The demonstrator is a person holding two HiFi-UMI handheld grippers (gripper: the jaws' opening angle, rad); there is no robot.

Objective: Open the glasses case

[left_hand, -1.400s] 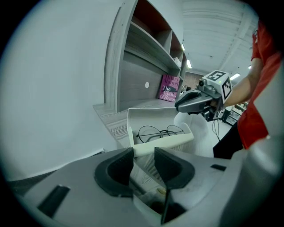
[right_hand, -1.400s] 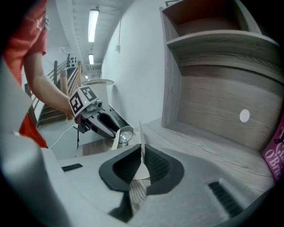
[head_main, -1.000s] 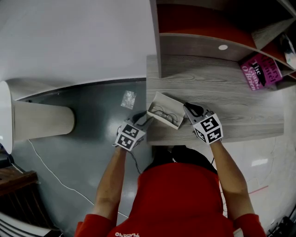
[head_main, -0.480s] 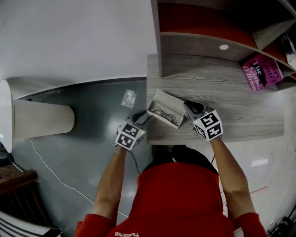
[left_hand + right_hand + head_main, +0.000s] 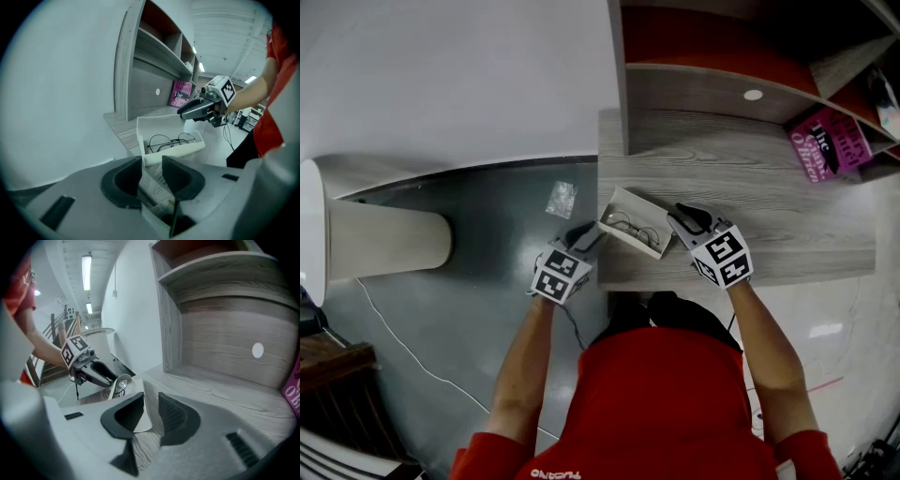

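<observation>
Both ends of glasses case (image 5: 628,208) attended: left gripper (image 5: 586,234), jaws wide, empty, steadies 9 o'clock end; right gripper (image 5: 678,214), 3 o'clock, opening around lid (image 5: 140,423) edge, likely releasing.

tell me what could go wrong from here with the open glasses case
1. The glasses case sits at the desk's front left corner, close to the edge. A nudge from the left gripper could slide it off.
2. The right gripper's jaws are opening with the lid between them. Pulling away crookedly might snag the lid and tip the case.
3. The glasses lie loose inside, so a tip could spill them.
</observation>
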